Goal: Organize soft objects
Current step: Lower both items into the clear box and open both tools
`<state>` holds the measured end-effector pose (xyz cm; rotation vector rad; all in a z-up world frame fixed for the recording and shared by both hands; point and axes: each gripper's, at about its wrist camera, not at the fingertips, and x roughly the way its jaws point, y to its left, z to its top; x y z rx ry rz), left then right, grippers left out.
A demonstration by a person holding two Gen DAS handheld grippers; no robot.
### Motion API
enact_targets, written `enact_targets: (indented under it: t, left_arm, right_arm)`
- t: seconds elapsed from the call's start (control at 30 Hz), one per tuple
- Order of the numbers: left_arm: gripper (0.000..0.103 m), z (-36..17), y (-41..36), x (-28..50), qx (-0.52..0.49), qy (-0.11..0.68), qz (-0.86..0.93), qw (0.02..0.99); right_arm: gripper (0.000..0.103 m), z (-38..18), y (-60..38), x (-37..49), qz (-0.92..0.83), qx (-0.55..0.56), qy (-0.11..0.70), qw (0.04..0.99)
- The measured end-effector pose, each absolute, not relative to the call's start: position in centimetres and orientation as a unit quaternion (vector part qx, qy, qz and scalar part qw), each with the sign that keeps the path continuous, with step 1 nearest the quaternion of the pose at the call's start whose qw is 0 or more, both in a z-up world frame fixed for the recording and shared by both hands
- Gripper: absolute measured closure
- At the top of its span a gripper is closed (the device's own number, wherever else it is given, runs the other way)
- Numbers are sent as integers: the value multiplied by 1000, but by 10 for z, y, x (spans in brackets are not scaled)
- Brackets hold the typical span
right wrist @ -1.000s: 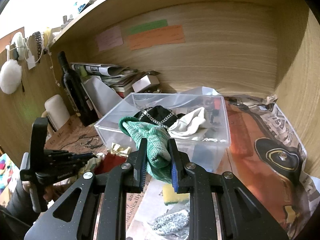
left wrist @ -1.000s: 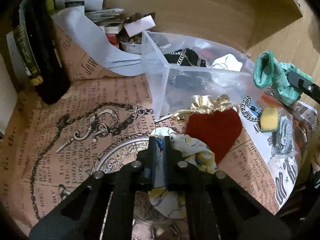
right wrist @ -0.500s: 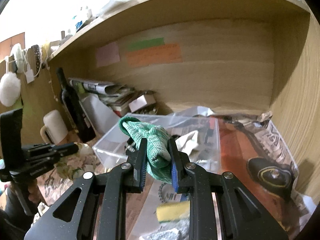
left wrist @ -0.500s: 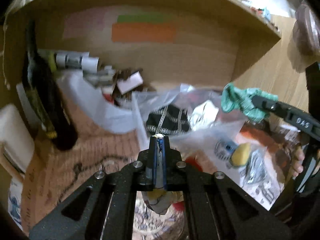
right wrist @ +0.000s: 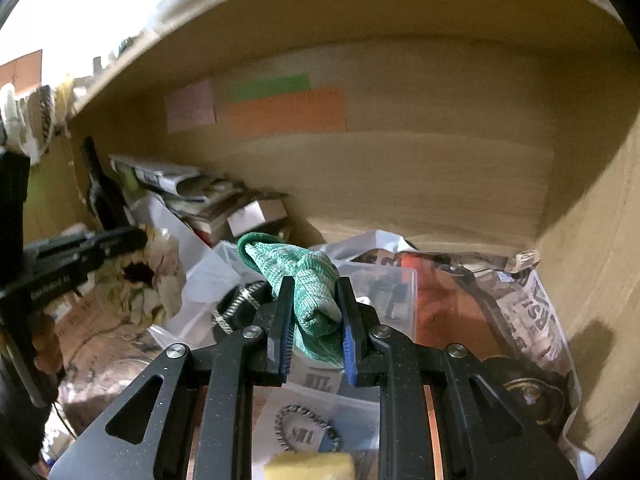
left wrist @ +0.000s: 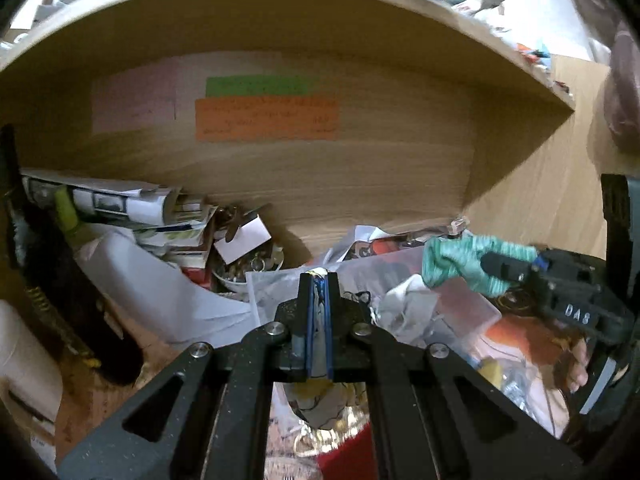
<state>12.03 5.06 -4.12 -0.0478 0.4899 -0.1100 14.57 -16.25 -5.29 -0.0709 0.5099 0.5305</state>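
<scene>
The right gripper [right wrist: 314, 322] pinches a green sock [right wrist: 310, 280]; the left gripper [left wrist: 318, 320] nips a floral cloth [right wrist: 154, 280], both aloft. Beyond the fingers the clear bin [right wrist: 384, 284] already holds a few items, probably clothes. Both pieces remain to drop in.

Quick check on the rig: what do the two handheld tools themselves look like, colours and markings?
Both the left tool and the right tool are matte black speckled plastic with silver pivot screws, triangular cut-outs and blue pads lining the fingers. White lettering marks their sides. No cables show.
</scene>
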Motion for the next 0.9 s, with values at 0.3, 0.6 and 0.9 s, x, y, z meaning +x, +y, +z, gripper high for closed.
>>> enact_targets:
  t: [0.3,0.6,0.9]
  left_arm:
    - [100,-74,41,170,-17,301,-69,951]
    - [99,-102,32,191,-5,359,-73,930]
    - [72,-106,29,182,6,368,-66,927]
  right_arm:
    - [85,-85,-157,181,259,-58,320,910]
    - [83,-106,-150,191,252,-94,363,892]
    - [47,-101,-150,185,240,-101,350,900]
